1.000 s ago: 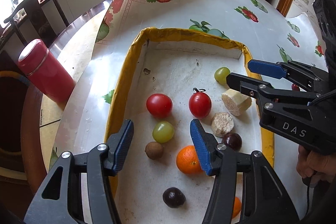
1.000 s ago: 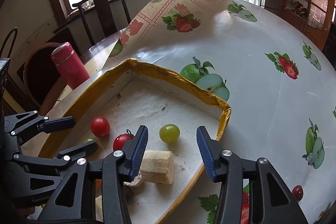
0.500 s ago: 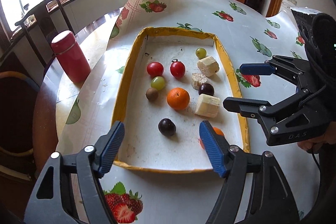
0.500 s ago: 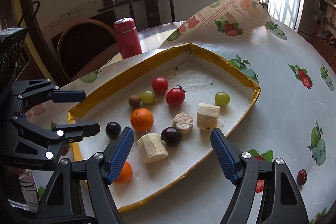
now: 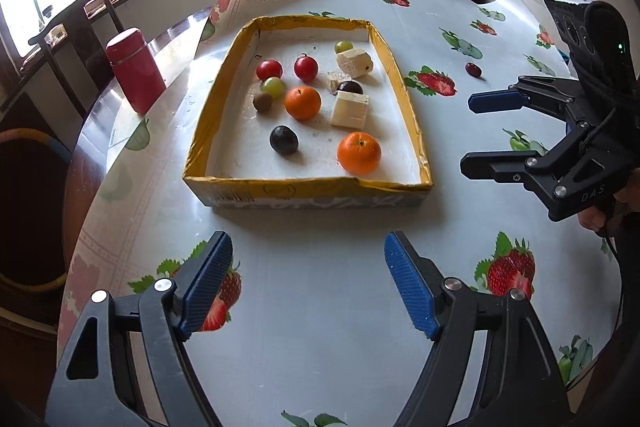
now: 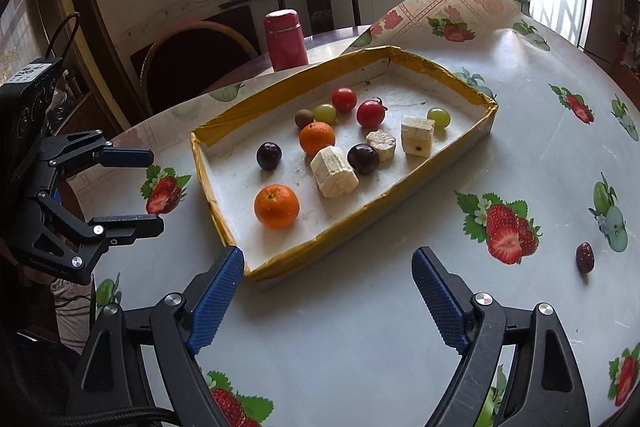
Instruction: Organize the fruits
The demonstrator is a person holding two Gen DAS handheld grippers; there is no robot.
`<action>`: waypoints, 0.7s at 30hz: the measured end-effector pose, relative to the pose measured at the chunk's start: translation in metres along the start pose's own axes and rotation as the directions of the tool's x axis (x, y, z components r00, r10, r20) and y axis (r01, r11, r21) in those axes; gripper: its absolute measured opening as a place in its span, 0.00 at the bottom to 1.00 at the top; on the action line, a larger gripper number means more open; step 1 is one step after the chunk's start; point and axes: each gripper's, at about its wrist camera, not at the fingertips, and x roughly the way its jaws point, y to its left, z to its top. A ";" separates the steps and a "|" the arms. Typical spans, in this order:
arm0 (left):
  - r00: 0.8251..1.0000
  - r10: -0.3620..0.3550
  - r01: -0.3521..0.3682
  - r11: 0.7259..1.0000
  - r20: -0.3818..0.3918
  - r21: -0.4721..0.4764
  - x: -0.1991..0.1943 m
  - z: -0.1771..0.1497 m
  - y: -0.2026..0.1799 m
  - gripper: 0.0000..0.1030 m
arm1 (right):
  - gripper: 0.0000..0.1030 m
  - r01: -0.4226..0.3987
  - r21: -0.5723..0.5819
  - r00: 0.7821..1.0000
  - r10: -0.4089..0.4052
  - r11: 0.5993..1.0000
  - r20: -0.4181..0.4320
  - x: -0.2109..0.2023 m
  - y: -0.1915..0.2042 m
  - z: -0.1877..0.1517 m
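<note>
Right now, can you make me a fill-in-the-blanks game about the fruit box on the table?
1. The tray holds ___ oranges, one of them near its front edge.
2. The dark red fruit lying alone on the tablecloth is ___ the tray.
3. The flask standing beside the tray is coloured ___.
4. The left gripper has ___ between its blue pads.

Missing words: two; outside; red; nothing
</note>
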 end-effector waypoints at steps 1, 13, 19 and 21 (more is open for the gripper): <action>1.000 0.005 -0.005 1.000 -0.001 0.010 -0.001 -0.003 -0.003 0.76 | 0.87 -0.003 -0.011 1.000 0.003 1.000 -0.002 -0.002 0.003 -0.005; 0.999 0.047 -0.048 0.998 0.012 0.051 -0.014 -0.030 -0.022 0.76 | 0.89 0.067 -0.197 0.997 -0.071 0.978 -0.015 -0.006 0.049 -0.036; 0.997 0.070 -0.071 0.997 0.020 0.043 -0.016 -0.036 -0.018 0.76 | 0.89 0.048 -0.205 0.998 -0.053 0.978 -0.019 -0.002 0.054 -0.038; 0.996 0.085 -0.086 0.995 0.027 0.050 -0.017 -0.037 -0.018 0.76 | 0.89 0.036 -0.200 0.999 -0.040 0.979 -0.018 -0.003 0.054 -0.038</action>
